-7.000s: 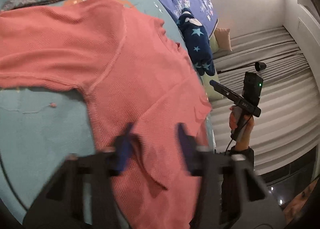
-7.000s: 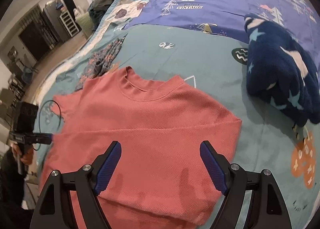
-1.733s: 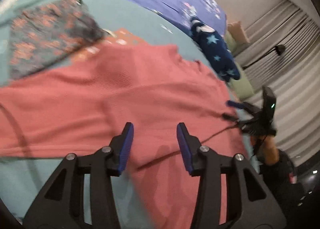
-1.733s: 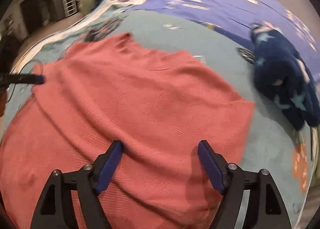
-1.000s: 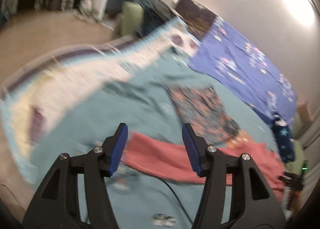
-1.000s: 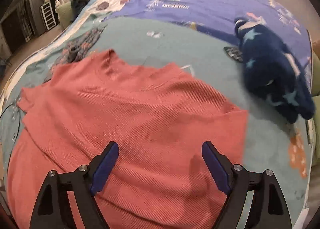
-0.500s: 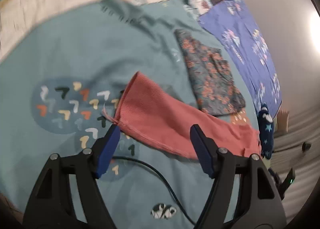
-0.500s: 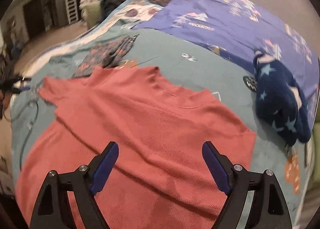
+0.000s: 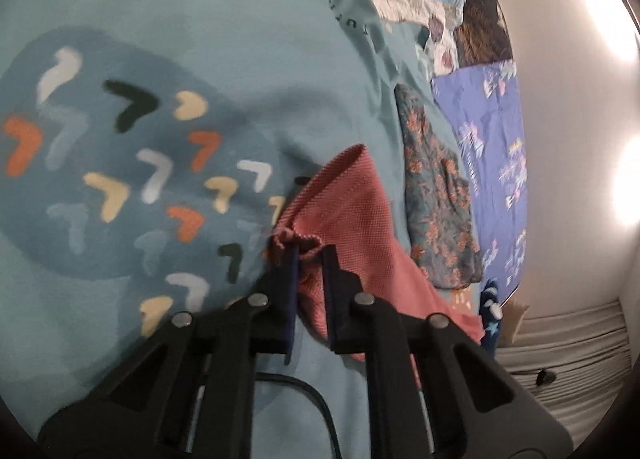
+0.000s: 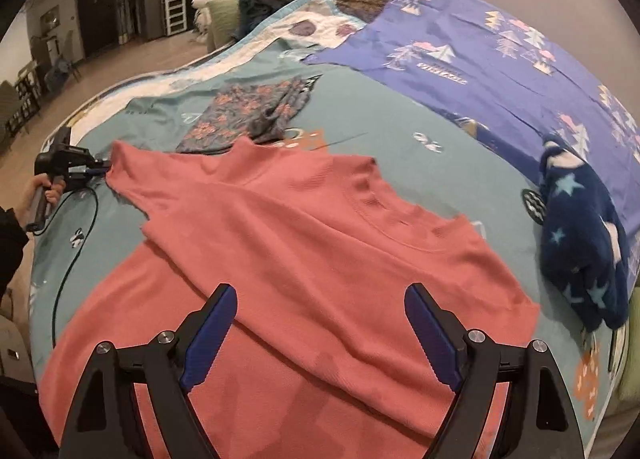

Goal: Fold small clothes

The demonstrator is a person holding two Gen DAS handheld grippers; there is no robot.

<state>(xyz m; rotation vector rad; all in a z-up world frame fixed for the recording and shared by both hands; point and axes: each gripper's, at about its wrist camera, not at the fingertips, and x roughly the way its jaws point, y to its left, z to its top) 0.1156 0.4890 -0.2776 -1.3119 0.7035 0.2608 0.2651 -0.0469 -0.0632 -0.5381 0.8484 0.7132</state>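
A: Item one?
B: Sweater (image 10: pixel 304 259), coral knit, lying flat on the teal sheet (image 10: pixel 400 147), filling the middle of the right wrist view. Neck toward 1 o'clock, one sleeve stretched out to 10 o'clock.

A: Left gripper?
B: Left gripper (image 9: pixel 310 259), fingers nearly together, pinching the bunched sleeve cuff (image 9: pixel 296 241). In the right wrist view it sits at 9 o'clock (image 10: pixel 100 170), touching the sleeve end, with a hand (image 10: pixel 38 189) on its handle.

A: Right gripper?
B: Right gripper (image 10: pixel 320 335), blue fingers (image 10: pixel 208 339) spread wide, at 6 o'clock over the sweater's lower body. Nothing between them; I cannot tell whether they touch the cloth.

A: Other stock?
B: Floral garment (image 10: pixel 248 115), at 11 o'clock, just beyond the sweater's shoulder. Star-print fleece (image 10: pixel 580 227), navy, at 3 o'clock, apart from the sweater. Purple sheet (image 10: pixel 480 47), from 12 to 2 o'clock. Black cable (image 10: pixel 76 243), trailing from the left gripper across the sheet.
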